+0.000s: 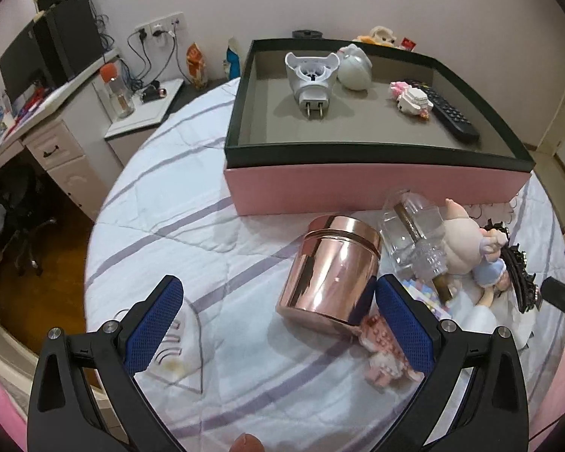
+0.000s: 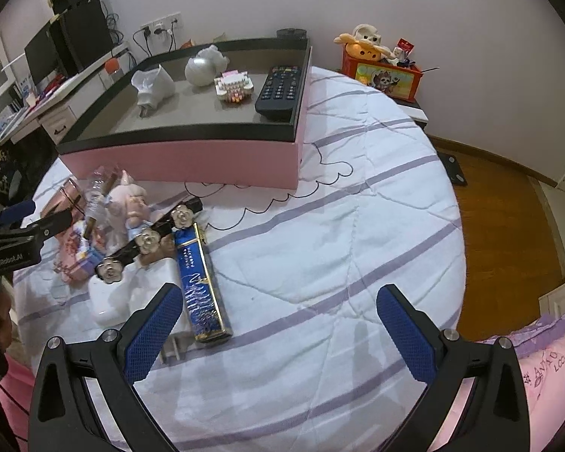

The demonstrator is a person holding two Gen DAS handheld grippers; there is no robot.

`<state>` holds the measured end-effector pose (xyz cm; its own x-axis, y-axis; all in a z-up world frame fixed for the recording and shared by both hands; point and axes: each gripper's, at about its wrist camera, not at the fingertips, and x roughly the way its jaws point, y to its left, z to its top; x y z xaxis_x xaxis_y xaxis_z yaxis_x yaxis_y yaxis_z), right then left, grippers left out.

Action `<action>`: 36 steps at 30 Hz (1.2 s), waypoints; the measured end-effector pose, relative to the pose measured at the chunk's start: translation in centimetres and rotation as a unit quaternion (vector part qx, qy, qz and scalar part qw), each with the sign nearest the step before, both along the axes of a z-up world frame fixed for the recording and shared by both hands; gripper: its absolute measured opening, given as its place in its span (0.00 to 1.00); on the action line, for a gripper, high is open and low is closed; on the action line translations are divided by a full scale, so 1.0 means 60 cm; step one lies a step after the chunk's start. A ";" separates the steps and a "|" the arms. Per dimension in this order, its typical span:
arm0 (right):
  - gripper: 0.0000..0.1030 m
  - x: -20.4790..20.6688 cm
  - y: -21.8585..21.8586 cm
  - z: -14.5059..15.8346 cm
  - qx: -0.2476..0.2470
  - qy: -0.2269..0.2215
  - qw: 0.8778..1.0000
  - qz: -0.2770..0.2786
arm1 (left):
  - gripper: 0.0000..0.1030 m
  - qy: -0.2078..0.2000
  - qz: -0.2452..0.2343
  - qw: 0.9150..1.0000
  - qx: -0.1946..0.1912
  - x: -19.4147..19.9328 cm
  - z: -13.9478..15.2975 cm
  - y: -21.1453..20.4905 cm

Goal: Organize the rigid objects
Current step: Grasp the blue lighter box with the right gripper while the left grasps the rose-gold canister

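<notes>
A pink box (image 1: 373, 186) with a black rim stands on the bed and holds a white plug-in device (image 1: 312, 79), a white round toy (image 1: 354, 67), a small block toy (image 1: 412, 100) and a black remote (image 1: 446, 109). In front of it lie a rose-gold canister (image 1: 329, 267), a clear bottle (image 1: 414, 241), a pig figurine (image 1: 467, 241) and a black hair clip (image 1: 518, 263). My left gripper (image 1: 278, 320) is open, empty, just short of the canister. My right gripper (image 2: 278, 324) is open and empty over the bedsheet, right of a blue box (image 2: 203, 286). The hair clip (image 2: 147, 241) with flowers lies left of it.
A pink block toy (image 1: 384, 350) lies by the left gripper's right finger. A clear plastic piece (image 1: 177, 346) lies at its left finger. A white case (image 2: 109, 297) sits beside the blue box. A desk (image 1: 52, 128) stands left of the bed; a toy-filled red box (image 2: 380, 71) stands at the far right.
</notes>
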<state>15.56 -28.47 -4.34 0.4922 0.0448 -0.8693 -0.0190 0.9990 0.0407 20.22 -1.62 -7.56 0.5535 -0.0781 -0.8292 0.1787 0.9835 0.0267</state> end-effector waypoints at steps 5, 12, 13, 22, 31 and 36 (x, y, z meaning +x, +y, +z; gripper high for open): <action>1.00 0.014 0.015 -0.014 0.003 0.010 1.000 0.024 | 1.00 0.006 0.000 1.000 0.007 0.015 -0.015 0.003; 0.99 0.031 0.027 -0.016 -0.005 0.006 0.999 0.050 | 0.96 0.020 0.000 1.000 -0.016 0.024 -0.033 0.011; 0.99 0.032 0.024 -0.015 -0.009 0.004 0.999 0.045 | 0.96 0.019 -0.001 1.000 -0.017 0.023 -0.032 0.011; 0.96 0.033 0.046 -0.030 -0.044 0.034 0.993 0.106 | 0.96 0.016 -0.002 1.000 -0.010 0.022 -0.036 0.009; 0.74 0.036 0.041 -0.041 -0.026 0.023 0.996 0.080 | 0.83 0.007 -0.010 1.000 -0.019 0.015 -0.033 0.005; 0.31 0.031 0.054 -0.033 -0.020 0.016 0.995 0.094 | 0.45 0.002 -0.018 0.999 -0.042 0.012 -0.026 0.001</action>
<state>17.42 -25.20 -6.32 0.4508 0.0978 -0.8872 -0.2051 0.9787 0.0037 20.94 -1.59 -9.12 0.5459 -0.1681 -0.8208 0.2143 0.9751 -0.0571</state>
